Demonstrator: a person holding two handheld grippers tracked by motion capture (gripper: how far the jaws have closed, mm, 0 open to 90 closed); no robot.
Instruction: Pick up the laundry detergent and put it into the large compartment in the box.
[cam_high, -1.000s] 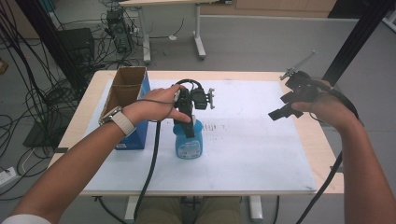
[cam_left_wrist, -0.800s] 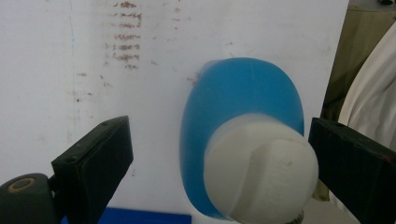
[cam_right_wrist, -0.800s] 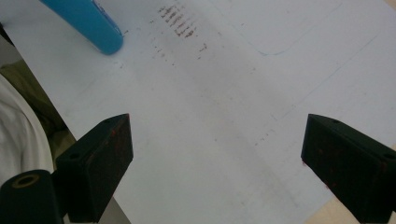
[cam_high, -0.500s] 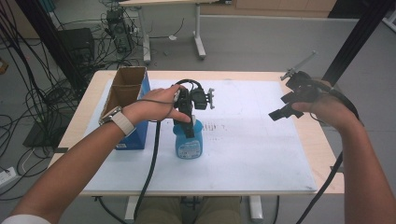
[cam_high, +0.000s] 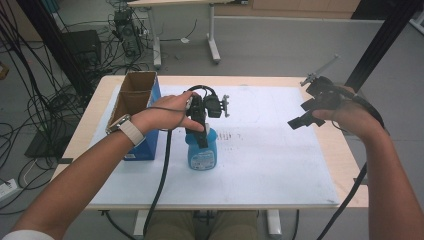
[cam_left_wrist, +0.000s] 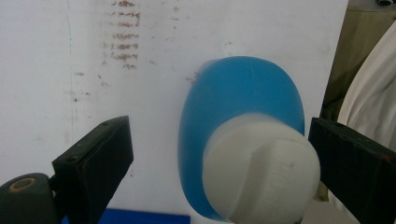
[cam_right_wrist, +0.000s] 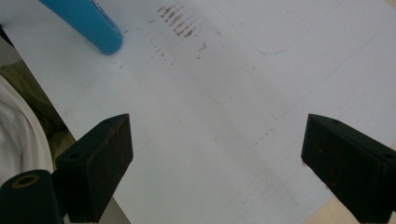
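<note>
A blue bottle (cam_high: 202, 153) with a white cap (cam_left_wrist: 261, 175) stands upright on the white sheet (cam_high: 260, 150) near the table's middle. My left gripper (cam_high: 202, 129) hangs straight above it, pointing down, open, its jaws spread on either side of the cap without touching it (cam_left_wrist: 219, 172). My right gripper (cam_high: 302, 114) is held above the right side of the sheet, open, with nothing between its jaws (cam_right_wrist: 217, 163). The bottle's base (cam_right_wrist: 88, 23) shows at the upper left of the right gripper view.
An open cardboard box with blue sides (cam_high: 134, 112) stands at the table's left, close to my left forearm. Brown smudge marks (cam_high: 232, 135) lie on the sheet right of the bottle. The table's right edge (cam_high: 345, 160) is bare wood. Cables and desk legs lie on the floor beyond.
</note>
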